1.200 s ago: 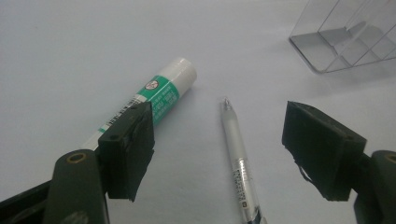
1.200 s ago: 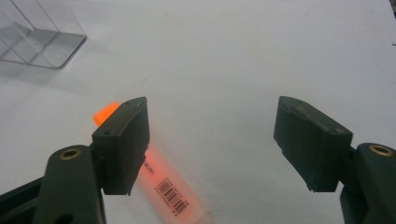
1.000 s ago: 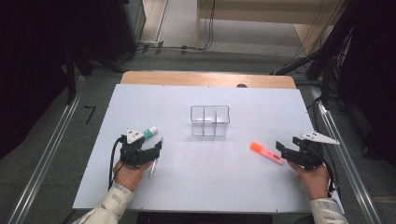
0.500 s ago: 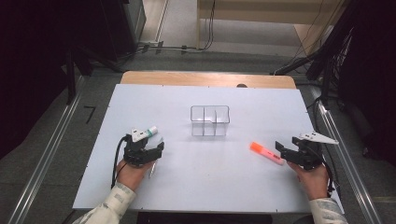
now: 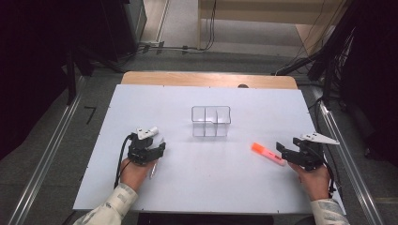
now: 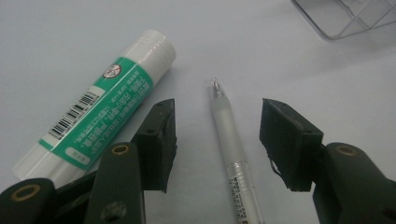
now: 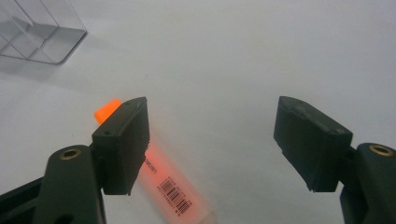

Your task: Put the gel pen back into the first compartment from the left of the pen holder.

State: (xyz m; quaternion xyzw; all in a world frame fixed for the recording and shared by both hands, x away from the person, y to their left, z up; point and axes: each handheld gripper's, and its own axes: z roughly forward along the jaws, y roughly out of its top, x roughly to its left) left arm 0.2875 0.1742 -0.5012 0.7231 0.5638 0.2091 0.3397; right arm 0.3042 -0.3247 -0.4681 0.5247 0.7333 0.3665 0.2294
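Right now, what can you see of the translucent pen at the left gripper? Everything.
The slim frosted translucent plastic pen lies flat on the white table, apart from the green-and-white glue stick beside it. Its clear tip points away from the left gripper, toward the clear compartment box; small print marks the lower barrel. It sits between the black fingers, which have just been closing but do not yet touch it. Its rear end runs out of frame.

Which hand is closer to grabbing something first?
Left, probably. The left gripper already has the pen between its closing jaws. The right gripper stands open, the orange highlighter lying under one jaw.
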